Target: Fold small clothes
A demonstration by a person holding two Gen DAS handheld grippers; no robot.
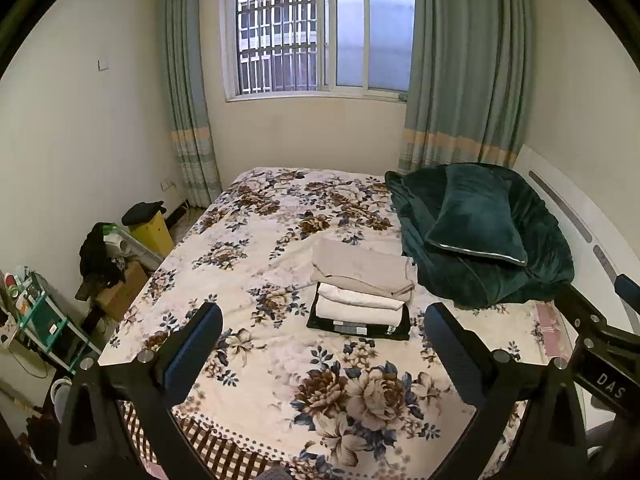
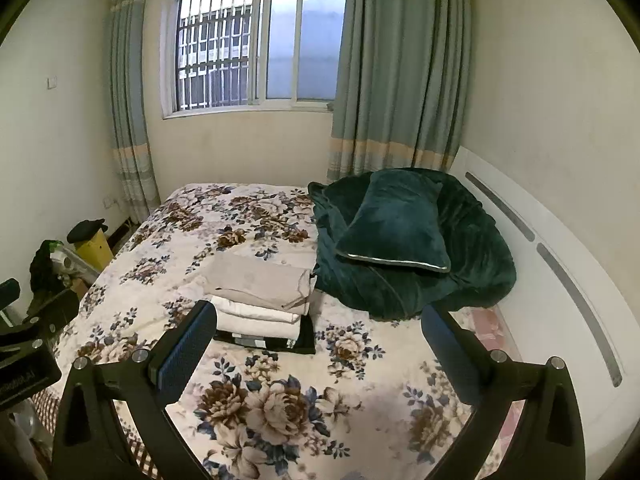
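Note:
A stack of folded small clothes lies on the floral bed sheet: a beige piece on top, white pieces under it, a black piece at the bottom. It also shows in the right wrist view. My left gripper is open and empty, held above the bed in front of the stack. My right gripper is open and empty, also short of the stack. Part of the right gripper's body shows at the right edge of the left wrist view.
A dark green blanket with a pillow is heaped right of the stack, against the white headboard. Left of the bed stand a yellow bin, a box, dark clothes and a green shelf. A curtained window is behind.

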